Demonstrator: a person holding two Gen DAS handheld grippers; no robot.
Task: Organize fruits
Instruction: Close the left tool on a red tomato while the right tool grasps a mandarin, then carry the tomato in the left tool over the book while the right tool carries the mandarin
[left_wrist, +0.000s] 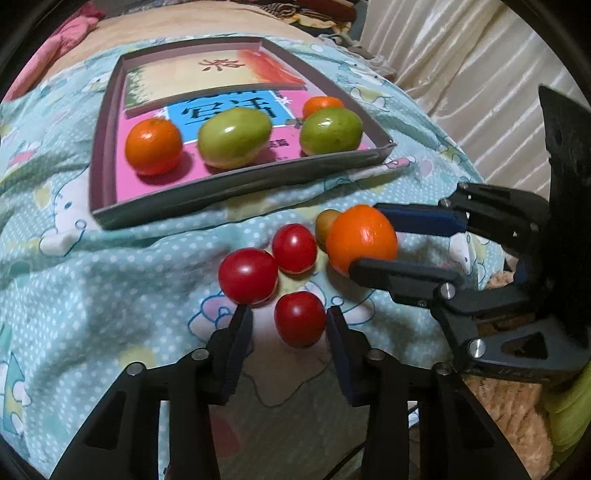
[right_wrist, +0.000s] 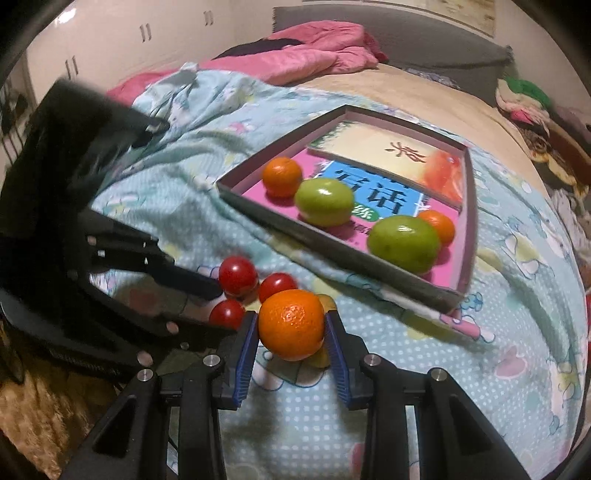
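My left gripper (left_wrist: 288, 317) points down at the blanket, open around a red tomato (left_wrist: 300, 319). Its right pad is at the tomato's skin and a gap shows on the left. Two more red tomatoes (left_wrist: 247, 275) (left_wrist: 294, 248) lie just beyond. My right gripper (right_wrist: 290, 326) is shut on an orange (right_wrist: 290, 325), with blue pads on both sides. In the left wrist view it comes in from the right, the right gripper (left_wrist: 367, 238) still on the orange (left_wrist: 362, 240). A small yellow-green fruit (left_wrist: 325, 221) sits behind it. The shallow box tray (left_wrist: 236, 184) holds two oranges and two green fruits.
Everything lies on a light blue patterned blanket (left_wrist: 110, 277) over a bed. The tray's near wall (right_wrist: 332, 254) stands between the loose fruit and the fruit inside it. A pink quilt (right_wrist: 314, 51) is bunched at the back, a pale curtain (left_wrist: 461, 74) hangs to the right, and a brown fuzzy cloth (left_wrist: 509, 406) lies at the near edge.
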